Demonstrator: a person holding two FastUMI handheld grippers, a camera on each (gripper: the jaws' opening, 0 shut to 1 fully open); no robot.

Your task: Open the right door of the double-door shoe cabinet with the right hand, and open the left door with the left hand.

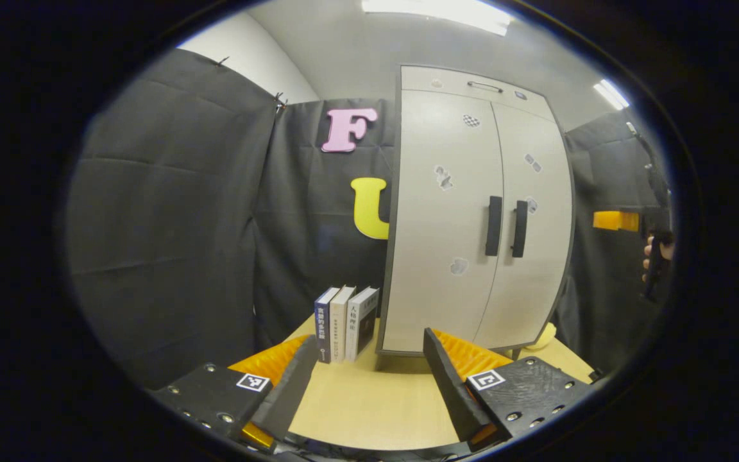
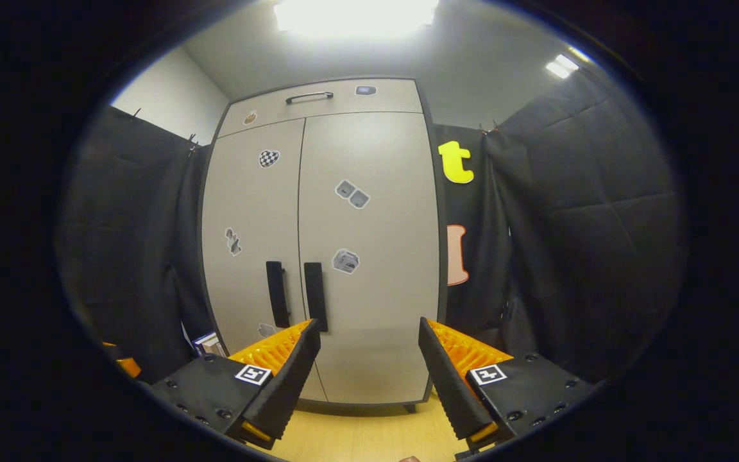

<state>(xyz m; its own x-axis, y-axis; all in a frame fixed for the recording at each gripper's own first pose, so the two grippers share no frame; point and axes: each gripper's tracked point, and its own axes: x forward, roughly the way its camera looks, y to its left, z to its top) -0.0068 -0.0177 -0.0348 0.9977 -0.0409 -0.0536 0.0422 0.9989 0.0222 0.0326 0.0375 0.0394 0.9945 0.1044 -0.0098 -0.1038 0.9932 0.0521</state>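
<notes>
Your left gripper [image 1: 369, 359] with fingers spread apart over the table [image 1: 369, 404], your right gripper [image 2: 369, 350] likewise agape, three books [image 1: 346, 323] beyond, shoe cabinet [image 2: 318, 244] farthest, both doors closed, handles [image 2: 296, 295] untouched.

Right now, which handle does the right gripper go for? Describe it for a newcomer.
Find the pale double-door shoe cabinet on the wooden table. Two dark vertical handles flank its centre seam. The right door handle is the one right of the seam, on the wider-looking door.
</notes>
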